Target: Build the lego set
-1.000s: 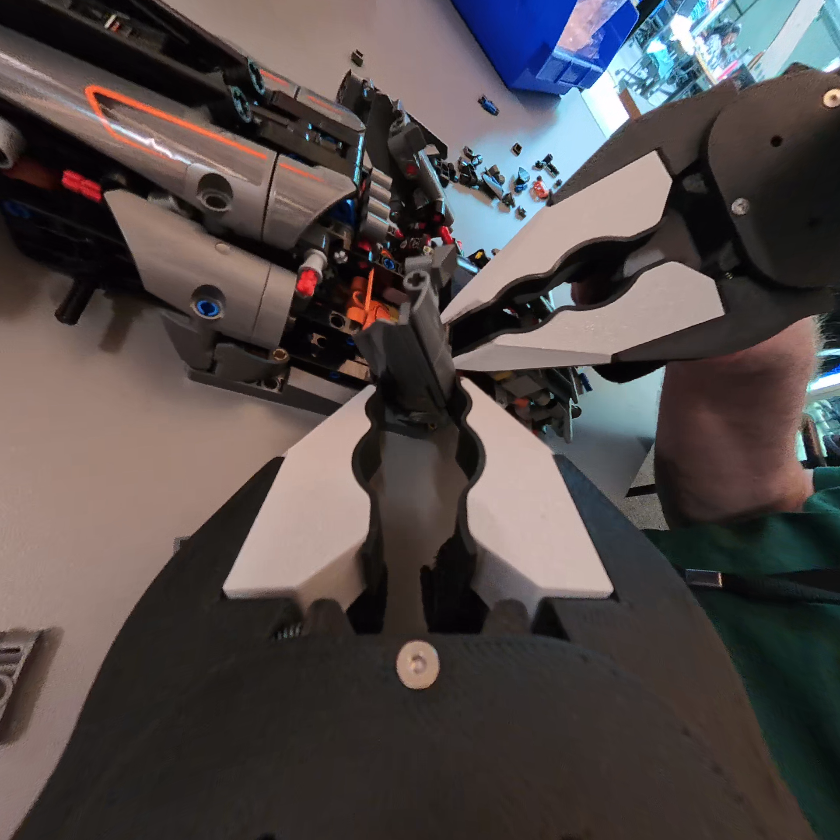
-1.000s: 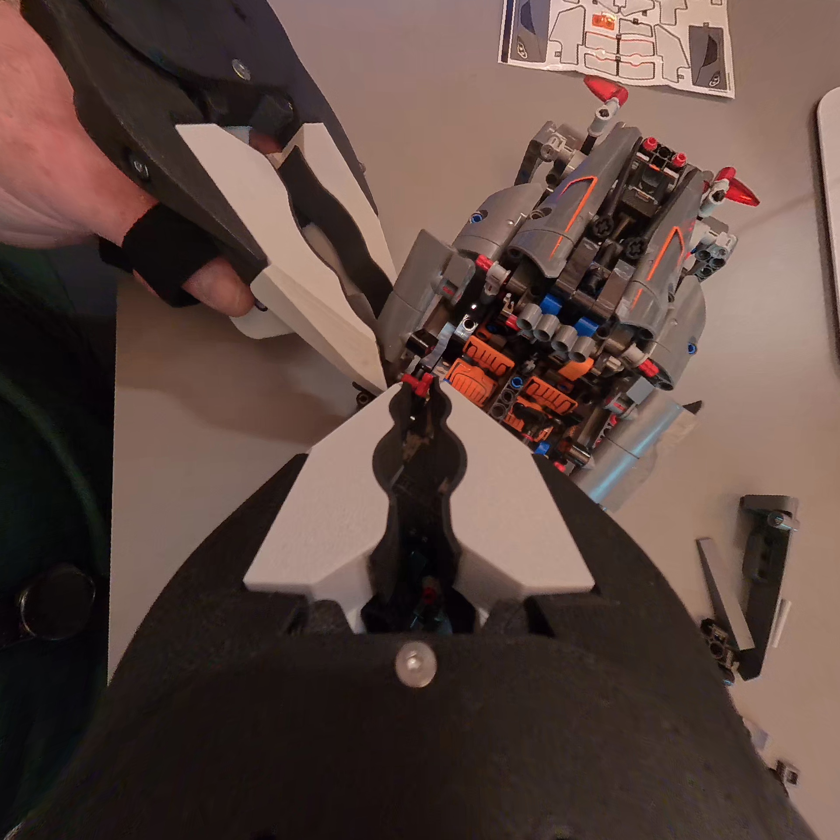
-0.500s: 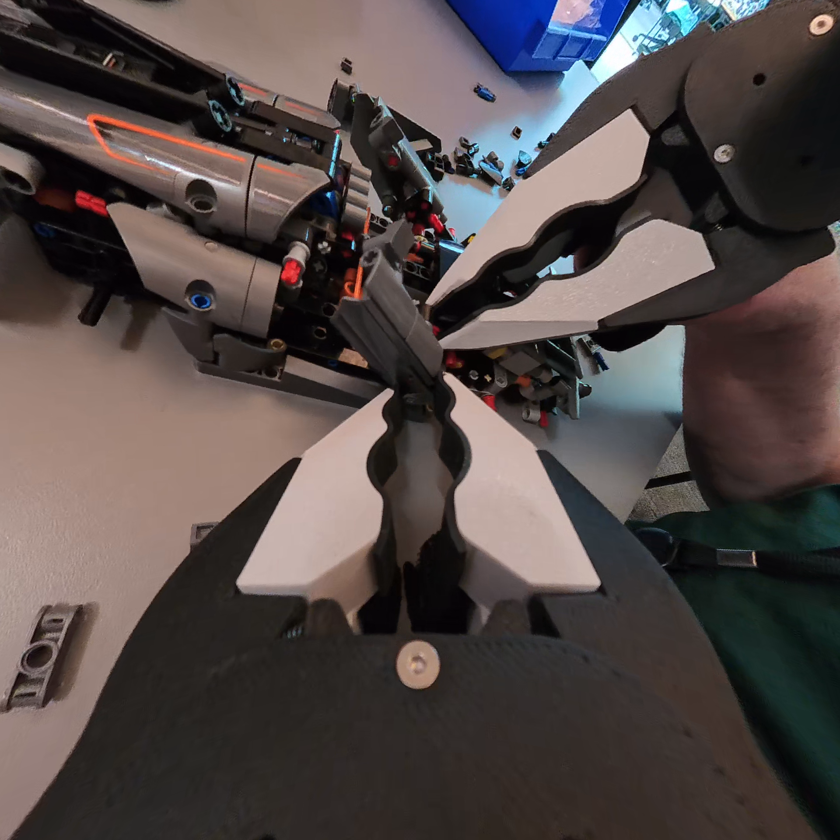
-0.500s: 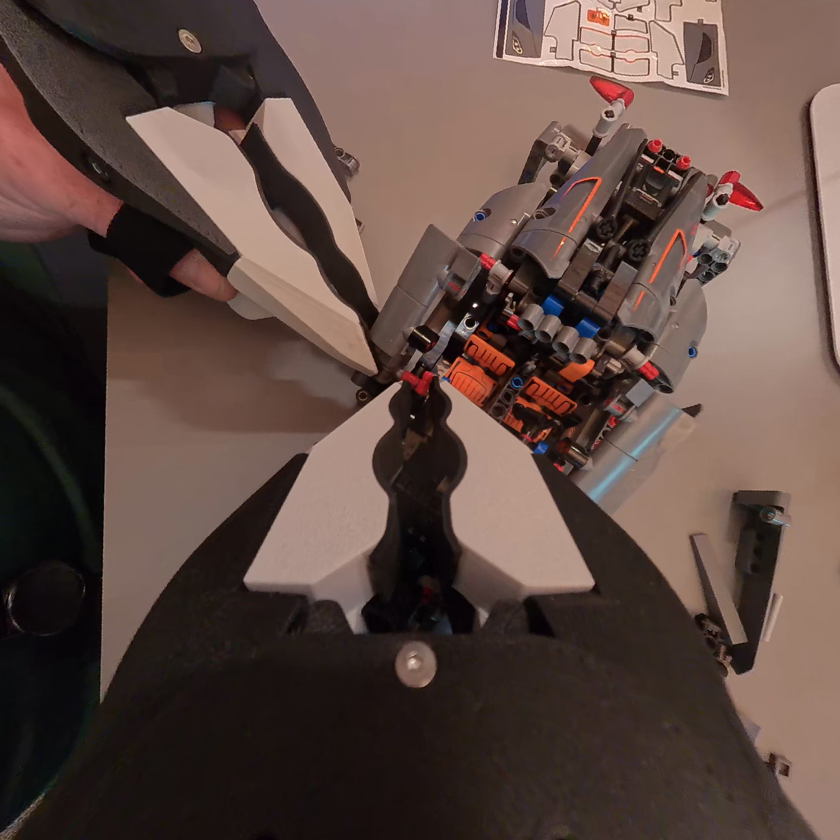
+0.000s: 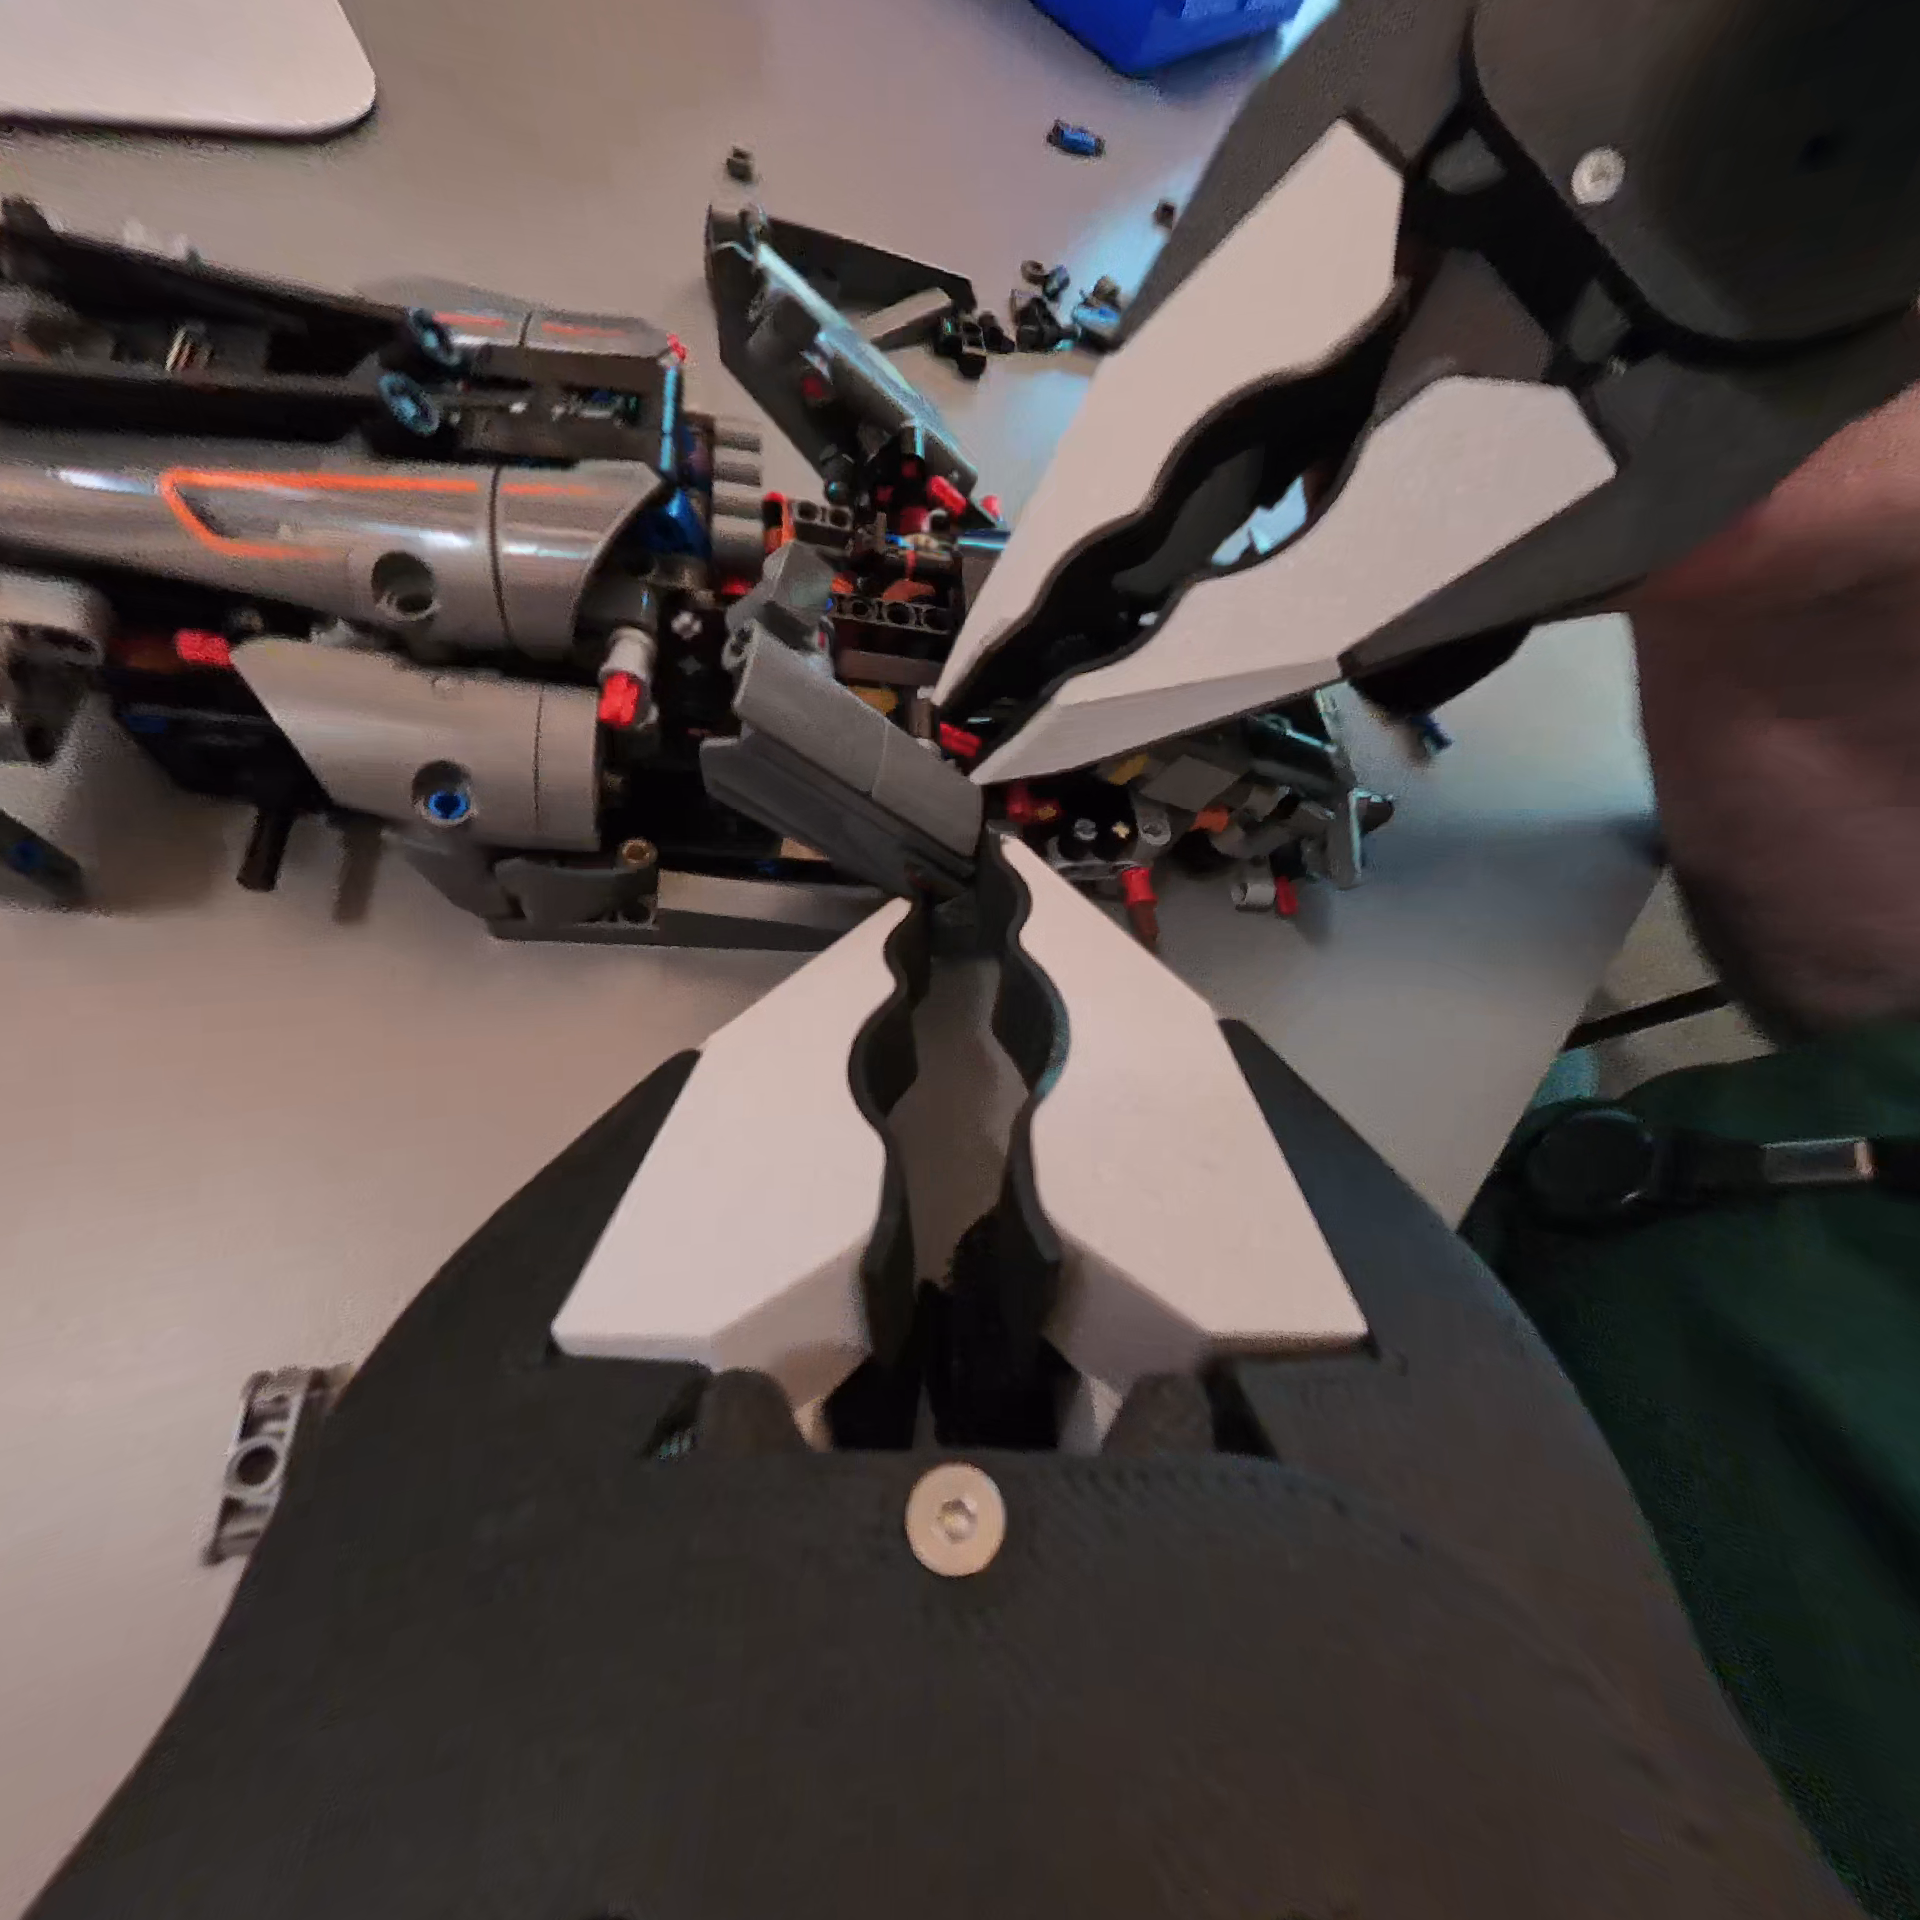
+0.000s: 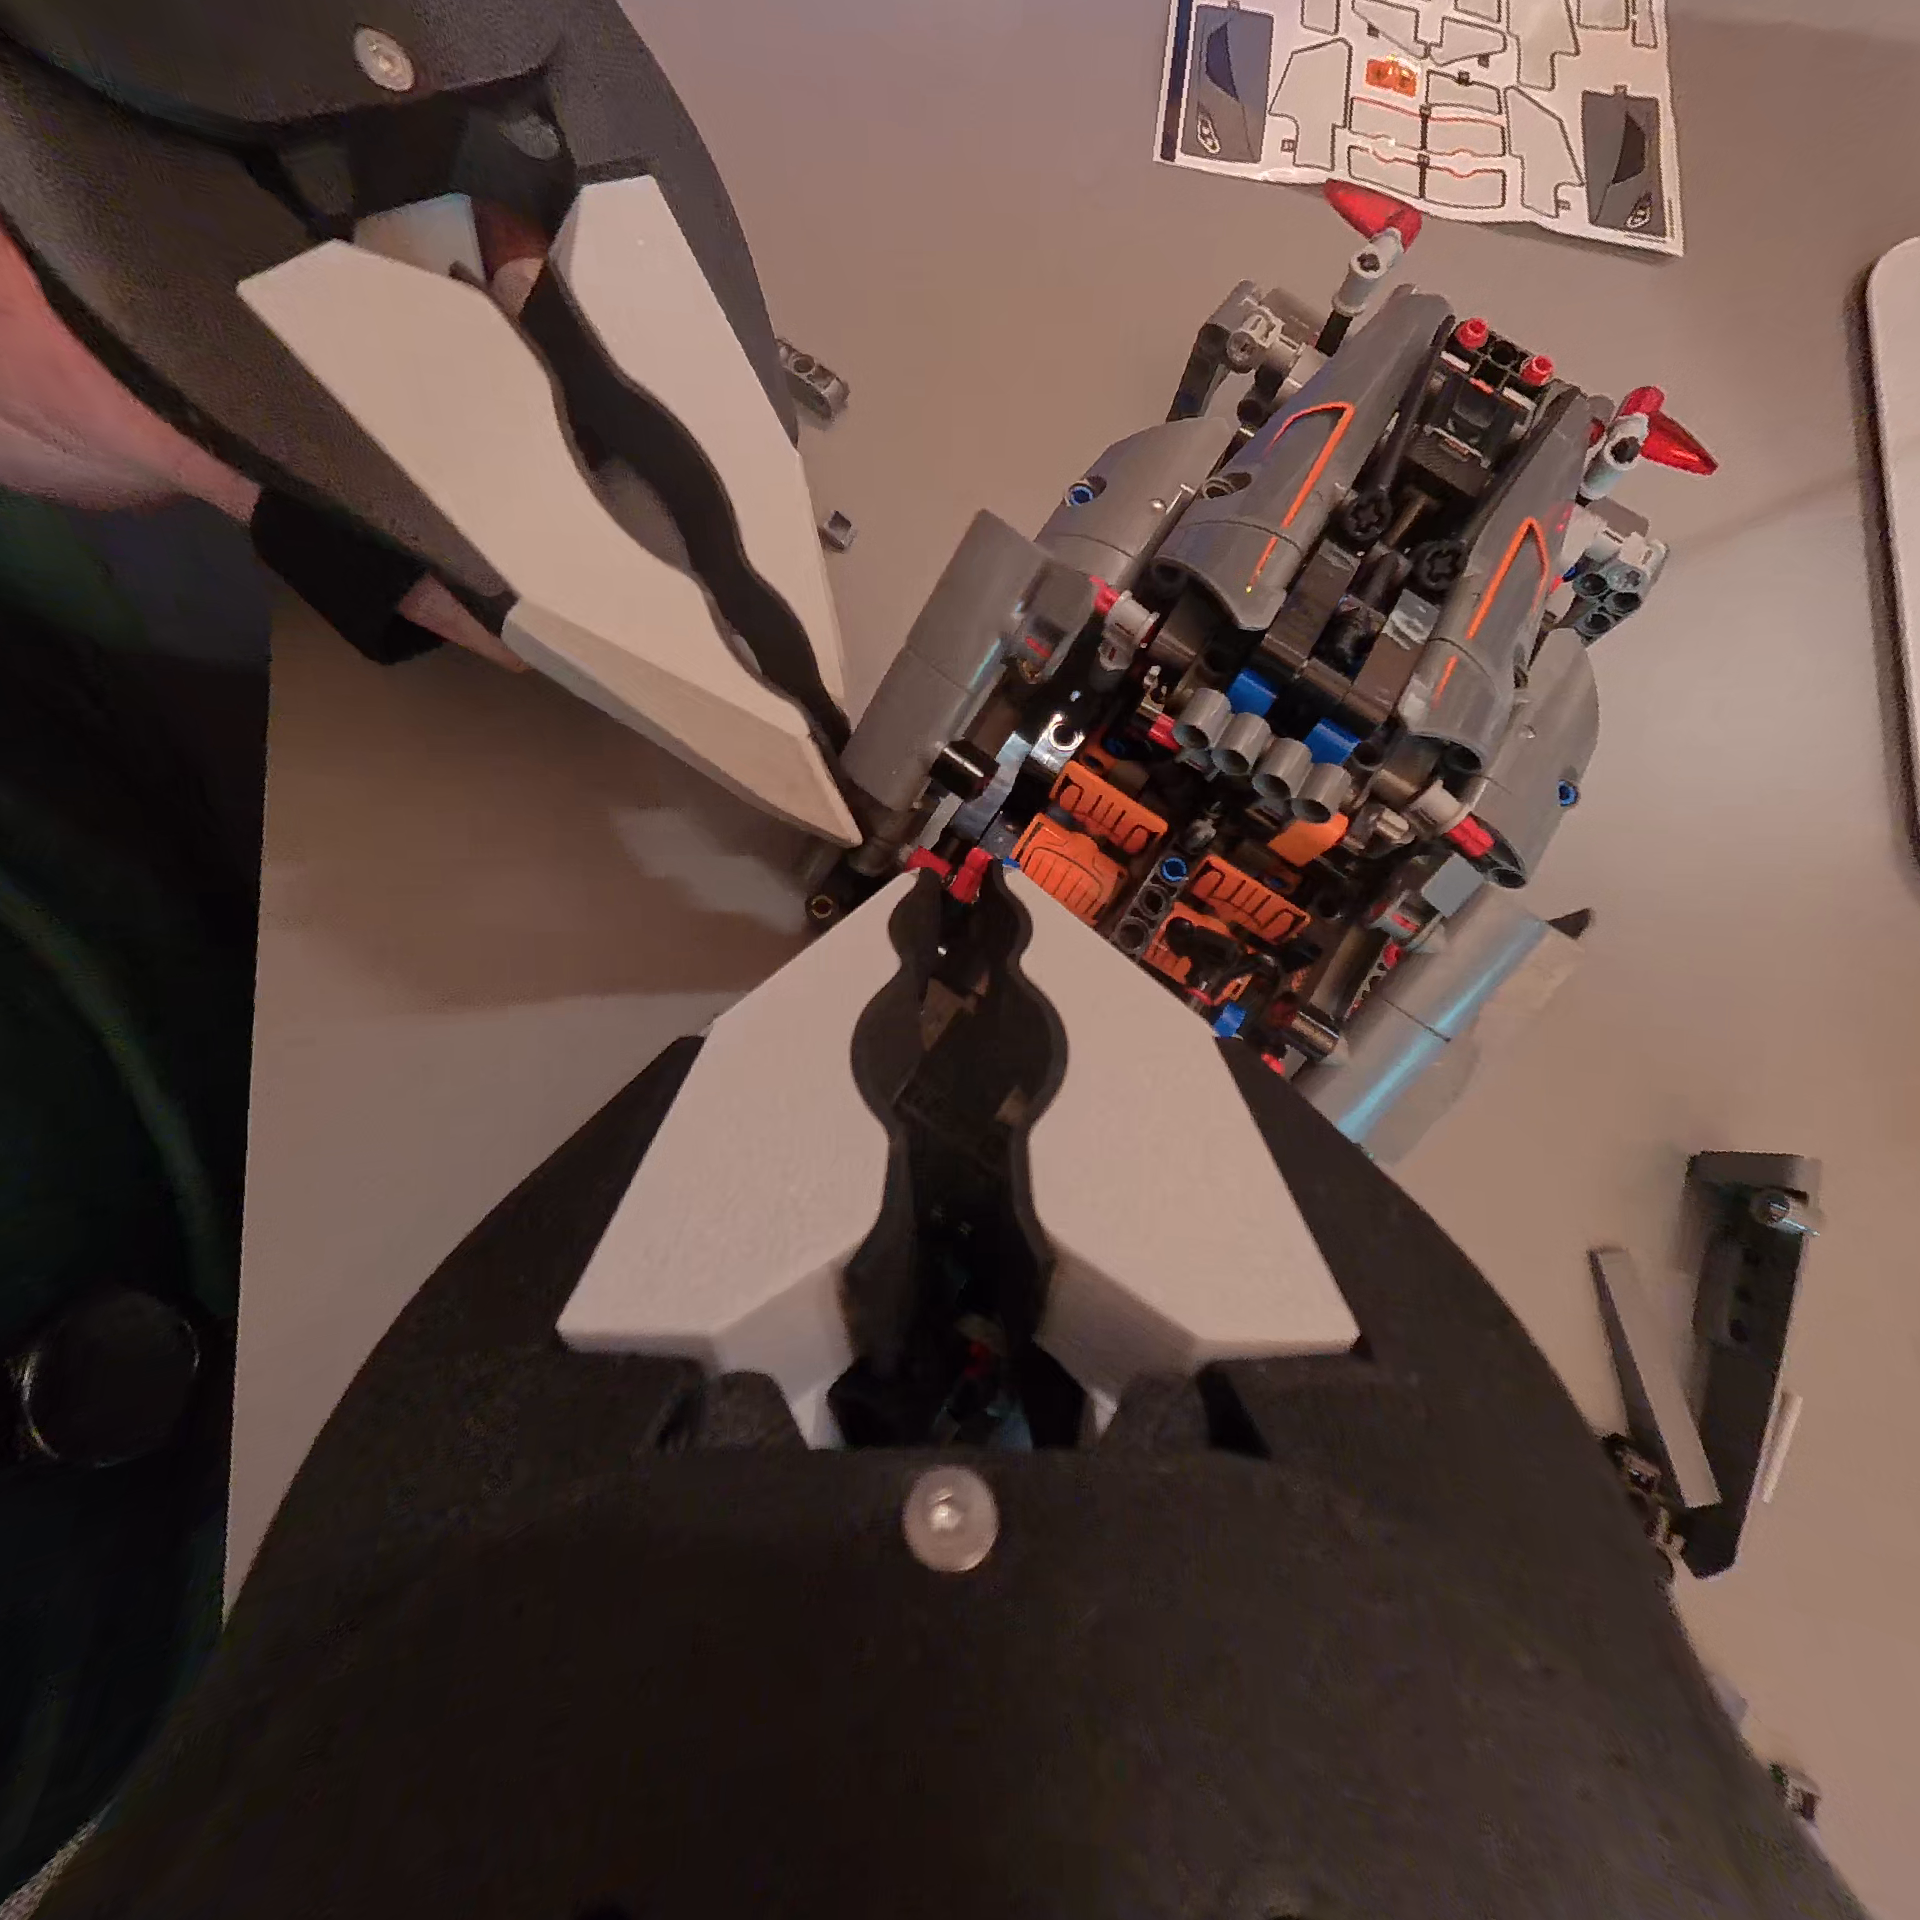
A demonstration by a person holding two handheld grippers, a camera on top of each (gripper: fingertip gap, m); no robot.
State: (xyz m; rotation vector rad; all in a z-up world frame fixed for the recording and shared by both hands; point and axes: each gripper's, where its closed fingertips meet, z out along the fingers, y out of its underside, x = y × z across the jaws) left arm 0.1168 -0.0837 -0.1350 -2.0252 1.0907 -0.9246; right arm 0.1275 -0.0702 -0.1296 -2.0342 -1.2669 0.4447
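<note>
The left gripper is clamped on the end of a grey panel, angled against the car model on the table. The right gripper pinches the model's near edge by a red pin. Beyond lie loose pieces. A twist could pop the panel free.

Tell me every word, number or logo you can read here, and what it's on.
Sticker sheet: printed decals with tiny marks, too small to read.
Lego model: orange stripes only, no lettering visible.
Grey panel in the left gripper: plain.
Black part in the right gripper: plain.
Nothing legible anywhere.
</note>
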